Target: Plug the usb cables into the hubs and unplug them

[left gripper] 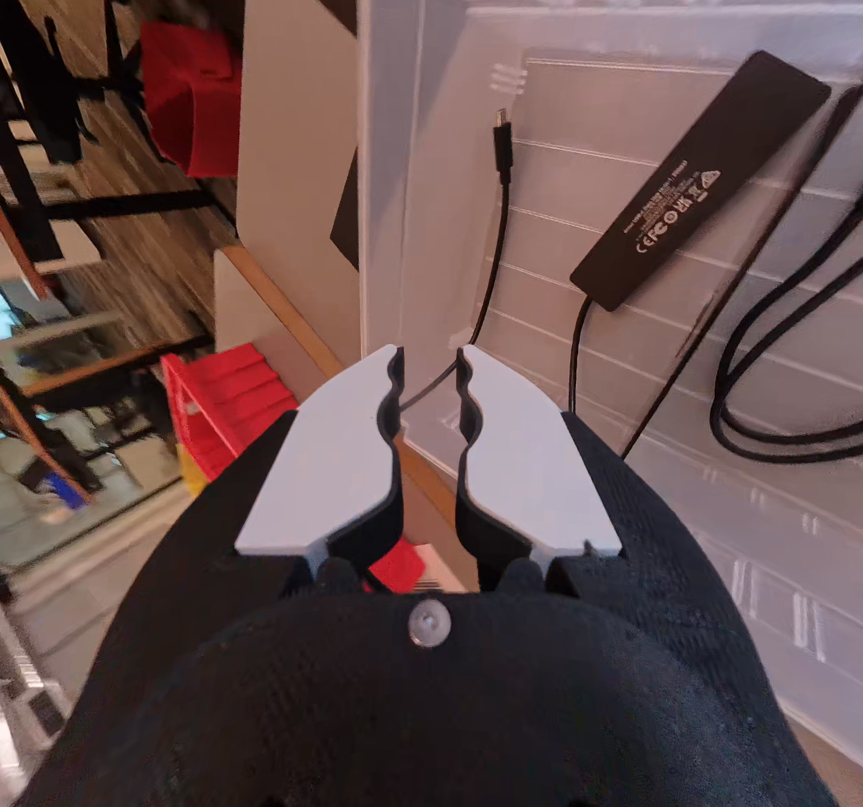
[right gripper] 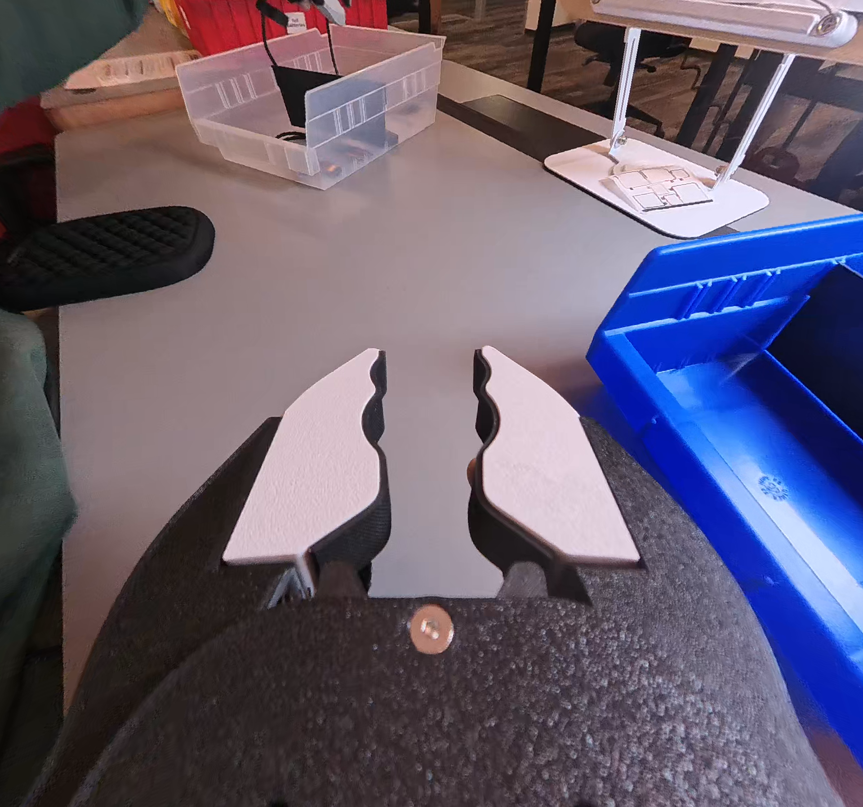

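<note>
Left wrist view: hub hangs over the clear bin

We see our left gripper (left gripper: 428, 355), fingers narrowly parted, empty, above the clear bin (left gripper: 607, 37). A black hub (left gripper: 700, 182) with white printed marks dangles beside a loose cable plug (left gripper: 502, 144). Our right gripper (right gripper: 429, 355), fingers wide, hovers over the grey table (right gripper: 327, 271) beside a blue bin (right gripper: 728, 387).

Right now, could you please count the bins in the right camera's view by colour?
Clear bin: 1
Blue bin: 1
Red bin: 1
Total: 3
</note>
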`<state>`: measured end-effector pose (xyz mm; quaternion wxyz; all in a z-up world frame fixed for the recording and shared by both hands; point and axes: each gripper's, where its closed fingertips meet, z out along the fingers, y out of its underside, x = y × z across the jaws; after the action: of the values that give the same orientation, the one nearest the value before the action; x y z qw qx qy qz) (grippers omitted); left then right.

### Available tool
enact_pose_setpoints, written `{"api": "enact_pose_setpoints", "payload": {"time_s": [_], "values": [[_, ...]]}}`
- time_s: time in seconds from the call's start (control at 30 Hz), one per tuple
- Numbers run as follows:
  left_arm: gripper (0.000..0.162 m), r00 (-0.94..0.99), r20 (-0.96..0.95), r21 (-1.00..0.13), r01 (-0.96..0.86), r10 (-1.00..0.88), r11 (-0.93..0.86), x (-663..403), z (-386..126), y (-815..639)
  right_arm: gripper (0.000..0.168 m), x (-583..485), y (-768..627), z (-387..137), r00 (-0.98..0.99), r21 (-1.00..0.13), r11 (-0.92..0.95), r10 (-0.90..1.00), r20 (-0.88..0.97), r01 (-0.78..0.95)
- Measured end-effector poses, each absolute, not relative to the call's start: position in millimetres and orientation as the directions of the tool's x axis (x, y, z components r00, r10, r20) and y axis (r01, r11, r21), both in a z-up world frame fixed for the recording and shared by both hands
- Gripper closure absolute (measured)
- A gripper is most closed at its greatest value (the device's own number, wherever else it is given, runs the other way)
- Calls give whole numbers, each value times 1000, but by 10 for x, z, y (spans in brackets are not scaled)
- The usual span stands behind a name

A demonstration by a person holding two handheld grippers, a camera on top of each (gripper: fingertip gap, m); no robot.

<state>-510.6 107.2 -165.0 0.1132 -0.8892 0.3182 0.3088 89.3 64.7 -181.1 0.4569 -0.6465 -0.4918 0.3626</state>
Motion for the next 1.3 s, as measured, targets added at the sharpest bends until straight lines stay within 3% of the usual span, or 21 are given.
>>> {"api": "enact_pose_setpoints", "payload": {"time_s": [0.03, 0.1, 0.37, 0.5, 0.6, 0.67, 0.7, 0.77, 0.9, 0.97, 1.03, 1.07, 1.1, 1.2, 1.3], "values": [[143, 569, -611, 37, -673, -550, -738, -5014, -1661, 1125, 132, 869, 650, -1808, 246, -948, -101, 969, -25, 301], [142, 618, -494, 5, -701, -611, -713, -4783, -1828, 1218, 132, 815, 652, -1812, 232, -948, -100, 972, -29, 301], [115, 783, -29, 69, -619, -622, -782, -4767, -2741, 1086, 132, 803, 635, -1929, 210, -933, -72, 978, 5, 354], [117, 806, 57, -5, -590, -590, -807, -4726, -2794, 1121, 132, 852, 728, -1970, 226, -936, -118, 973, -42, 333], [139, 791, 120, -26, -602, -600, -798, -4628, -2793, 1050, 132, 810, 774, -1949, 219, -943, -139, 973, -73, 303], [142, 787, 96, -34, -609, -609, -792, -4646, -2790, 1061, 132, 768, 772, -1936, 207, -946, -129, 976, -68, 298], [162, 780, 14, -13, -626, -626, -780, -4760, -2785, 1102, 132, 751, 763, -1936, 201, -945, -121, 978, -61, 303], [162, 739, -60, 53, -669, -671, -741, -4896, -2820, 1062, 132, 739, 736, -1940, 193, -941, -99, 980, -37, 323], [162, 740, -208, -82, -665, -639, -743, -4940, -2560, 1315, 133, 789, 696, -1945, 189, -935, -63, 982, 4, 348], [162, 720, -251, -29, -674, -647, -739, -5050, -2496, 1298, 133, 806, 706, -1938, 195, -938, -76, 981, -9, 338], [162, 734, -175, 17, -664, -656, -747, -5022, -2542, 1179, 133, 808, 707, -1920, 197, -943, -88, 980, -24, 322], [142, 743, -126, 23, -660, -657, -751, -4975, -2579, 1128, 133, 807, 702, -1911, 195, -944, -90, 980, -28, 316], [135, 757, -70, 32, -649, -650, -760, -4926, -2619, 1067, 133, 809, 696, -1906, 192, -945, -90, 981, -29, 315], [115, 788, 70, 143, -615, -612, -776, -4893, -2746, 813, 133, 817, 677, -1912, 181, -942, -89, 983, -31, 324], [104, 789, 49, 328, -592, -613, -736, -5123, -2874, 620, 132, 819, 681, -1944, 174, -936, -96, 984, -38, 339]]}}
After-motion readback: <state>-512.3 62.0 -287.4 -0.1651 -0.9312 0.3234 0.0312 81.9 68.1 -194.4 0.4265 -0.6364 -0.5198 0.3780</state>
